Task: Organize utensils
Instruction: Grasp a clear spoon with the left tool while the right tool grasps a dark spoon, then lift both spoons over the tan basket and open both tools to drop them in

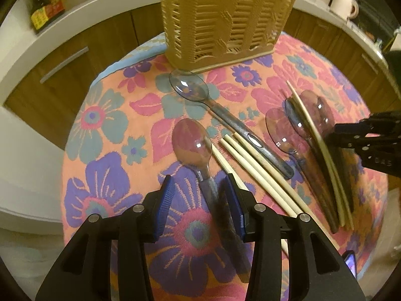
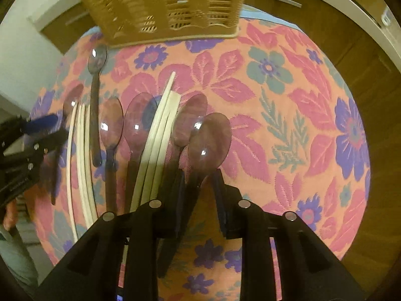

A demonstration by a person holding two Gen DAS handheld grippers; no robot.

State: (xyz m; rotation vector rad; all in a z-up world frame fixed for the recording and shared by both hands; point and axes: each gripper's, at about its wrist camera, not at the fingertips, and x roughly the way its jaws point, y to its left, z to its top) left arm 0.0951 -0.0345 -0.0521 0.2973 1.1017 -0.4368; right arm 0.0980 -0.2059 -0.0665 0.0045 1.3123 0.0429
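A floral cloth (image 1: 105,130) fills both views, its table ringed by wooden cabinets (image 1: 75,57). A tan slatted basket (image 1: 225,17) stands at top centre. Below it, in the middle and right of the left view, clear spoons and pale chopsticks (image 1: 250,165) lie scattered. At bottom centre of the left view the left gripper (image 1: 200,190) stands apart, straddling a spoon (image 1: 191,141) handle. In the right view the right gripper (image 2: 200,178), bottom centre, is also apart around the nearest spoon (image 2: 209,138).
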